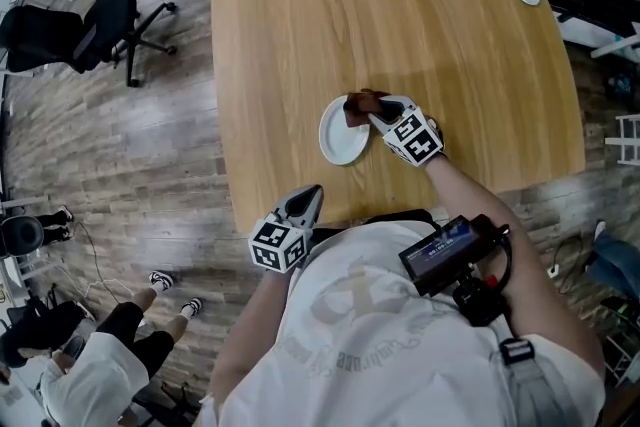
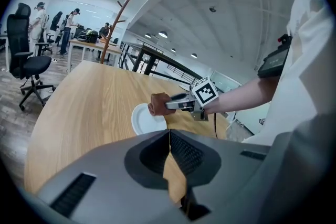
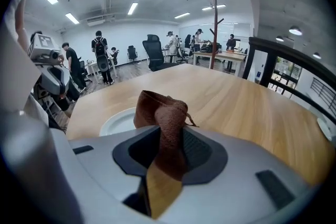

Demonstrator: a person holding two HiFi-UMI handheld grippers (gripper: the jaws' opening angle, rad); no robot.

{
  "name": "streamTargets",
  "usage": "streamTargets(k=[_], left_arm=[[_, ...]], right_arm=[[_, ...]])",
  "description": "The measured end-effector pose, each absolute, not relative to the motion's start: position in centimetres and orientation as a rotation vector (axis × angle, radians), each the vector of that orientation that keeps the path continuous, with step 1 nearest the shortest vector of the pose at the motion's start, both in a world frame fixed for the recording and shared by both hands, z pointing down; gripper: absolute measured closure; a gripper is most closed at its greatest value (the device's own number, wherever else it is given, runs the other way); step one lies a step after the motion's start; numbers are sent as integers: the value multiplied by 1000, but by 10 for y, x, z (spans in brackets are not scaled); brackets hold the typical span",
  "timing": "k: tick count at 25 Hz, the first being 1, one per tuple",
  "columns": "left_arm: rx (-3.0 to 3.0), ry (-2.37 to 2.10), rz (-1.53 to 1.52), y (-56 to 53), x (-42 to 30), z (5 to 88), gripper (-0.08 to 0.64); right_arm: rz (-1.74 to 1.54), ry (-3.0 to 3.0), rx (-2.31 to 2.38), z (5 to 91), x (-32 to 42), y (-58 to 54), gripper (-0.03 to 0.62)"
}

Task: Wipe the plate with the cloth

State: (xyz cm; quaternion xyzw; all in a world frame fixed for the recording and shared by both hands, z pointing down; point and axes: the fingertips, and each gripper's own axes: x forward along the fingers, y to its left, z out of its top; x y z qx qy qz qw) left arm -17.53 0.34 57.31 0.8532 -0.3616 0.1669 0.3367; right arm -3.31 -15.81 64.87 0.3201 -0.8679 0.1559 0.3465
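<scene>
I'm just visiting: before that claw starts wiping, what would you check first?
1. Cloth gripped in right claw: ok, jaws shut on it.
2. Cloth over the plate: ok, at its rim.
3. Cloth touching the plate: cannot tell.
4. Left claw clear of the plate: ok, shut and empty near the table edge.
5. Plate steadied: not ok, nothing holds it.

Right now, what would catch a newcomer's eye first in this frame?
The brown cloth, pinched in the right gripper, is at the rim of the white plate near the middle of the wooden table. The left gripper is shut and empty at the table's near edge.
</scene>
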Motion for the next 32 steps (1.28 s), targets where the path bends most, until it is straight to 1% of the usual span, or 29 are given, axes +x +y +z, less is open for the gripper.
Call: streamTargets(k=[9,14,19,24,32], left_arm=[[2281,-862,441,-1,-180,566,546],[2313,-812,449,5,-187,563,546],[2332,-825,442,-1,-195,566,546],[2335,-836,439,-4,-203,562,548],[2272,-919,430,-7,-197,560,548]], right_arm=[[299,-2246,663,651,-73,-102,466],[424,-2294,697,642,-85,-79,466],[472,-2315,685,641,-90,-69,466],[436,-2307,673,638,-93,-76,466],[425,-2279,741,636,-63,-118,466]])
